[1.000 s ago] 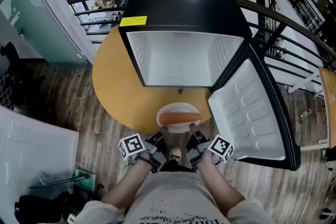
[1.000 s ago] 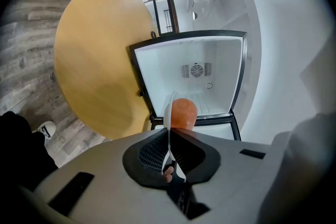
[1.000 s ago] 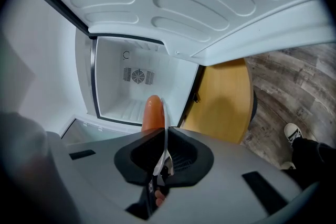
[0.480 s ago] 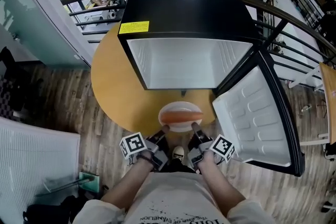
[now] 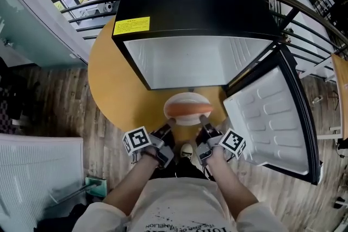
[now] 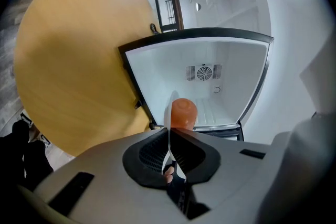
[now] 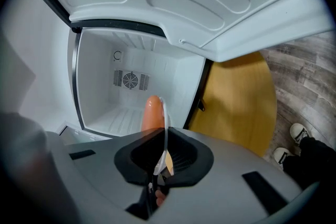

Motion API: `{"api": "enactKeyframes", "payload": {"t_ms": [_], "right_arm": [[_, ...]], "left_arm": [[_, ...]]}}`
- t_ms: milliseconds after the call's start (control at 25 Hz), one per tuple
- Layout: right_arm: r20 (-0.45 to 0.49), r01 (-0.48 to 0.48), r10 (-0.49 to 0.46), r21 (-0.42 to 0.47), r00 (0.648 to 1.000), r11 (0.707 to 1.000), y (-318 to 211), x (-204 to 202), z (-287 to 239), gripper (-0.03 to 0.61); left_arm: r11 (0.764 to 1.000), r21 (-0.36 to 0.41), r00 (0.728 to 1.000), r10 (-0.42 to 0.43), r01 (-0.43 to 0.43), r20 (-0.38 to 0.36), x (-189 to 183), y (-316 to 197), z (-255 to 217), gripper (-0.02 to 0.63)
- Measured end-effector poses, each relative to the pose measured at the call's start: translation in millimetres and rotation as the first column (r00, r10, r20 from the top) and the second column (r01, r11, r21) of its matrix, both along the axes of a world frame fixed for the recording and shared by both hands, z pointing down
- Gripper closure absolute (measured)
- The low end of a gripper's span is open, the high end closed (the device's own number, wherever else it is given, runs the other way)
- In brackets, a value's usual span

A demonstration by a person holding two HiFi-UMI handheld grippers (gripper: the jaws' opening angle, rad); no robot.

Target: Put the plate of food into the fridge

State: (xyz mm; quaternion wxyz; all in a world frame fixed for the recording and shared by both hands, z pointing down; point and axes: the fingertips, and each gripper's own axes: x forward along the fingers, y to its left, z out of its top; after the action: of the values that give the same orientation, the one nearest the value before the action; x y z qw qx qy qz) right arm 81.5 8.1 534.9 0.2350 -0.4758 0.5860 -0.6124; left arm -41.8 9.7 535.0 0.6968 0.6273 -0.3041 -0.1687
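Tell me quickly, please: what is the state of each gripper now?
Left gripper: closed on the near rim of the plate.
Right gripper: closed on the same plate's rim.

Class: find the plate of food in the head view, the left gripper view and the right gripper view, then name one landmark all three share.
Head view: plate lower centre, held by the left gripper and right gripper before the open fridge.
Left gripper view: edge-on at centre, a thin white rim with orange food to its right.
Right gripper view: edge-on at centre, food to its left.
Shared landmark: the fridge's white interior.
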Motion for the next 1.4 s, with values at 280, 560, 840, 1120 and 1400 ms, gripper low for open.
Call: {"api": "enactKeyframes", "payload": {"t_ms": [280, 560, 840, 1120, 1400], "right_arm": [[0.000, -0.002, 0.002, -0.009, 1.000, 1.000, -32.2, -2.9, 14.1, 0.541], [0.004, -0.012, 0.012, -0.022, 1.000, 1.000, -59.4, -2.8, 33.8, 0.541], [-0.010, -0.014, 0.014, -0.033, 1.000, 0.999, -91.9, -0.5, 53.4, 0.542], [-0.004, -0.013, 0.013, -0.037, 1.000, 0.999, -118.4, -8.1, 66.5, 0.541], [-0.008, -0.022, 0.022, -0.044, 1.000, 0.999, -134.5, -8.7, 79.2, 0.541]], "left_arm": [[1.000, -0.009, 1.000, -0.005, 0.005, -0.012, -2.9, -32.0, 15.1, 0.581], [1.000, -0.008, 1.000, -0.013, 0.013, -0.017, -2.4, -61.6, 32.5, 0.581], [0.999, -0.031, 0.999, -0.031, 0.031, -0.019, -1.5, -91.5, 55.0, 0.581], [0.998, -0.024, 0.998, -0.059, 0.058, -0.029, -7.7, -117.6, 66.2, 0.581], [0.997, -0.038, 0.998, -0.068, 0.068, -0.008, -10.1, -133.6, 80.0, 0.581]]}}
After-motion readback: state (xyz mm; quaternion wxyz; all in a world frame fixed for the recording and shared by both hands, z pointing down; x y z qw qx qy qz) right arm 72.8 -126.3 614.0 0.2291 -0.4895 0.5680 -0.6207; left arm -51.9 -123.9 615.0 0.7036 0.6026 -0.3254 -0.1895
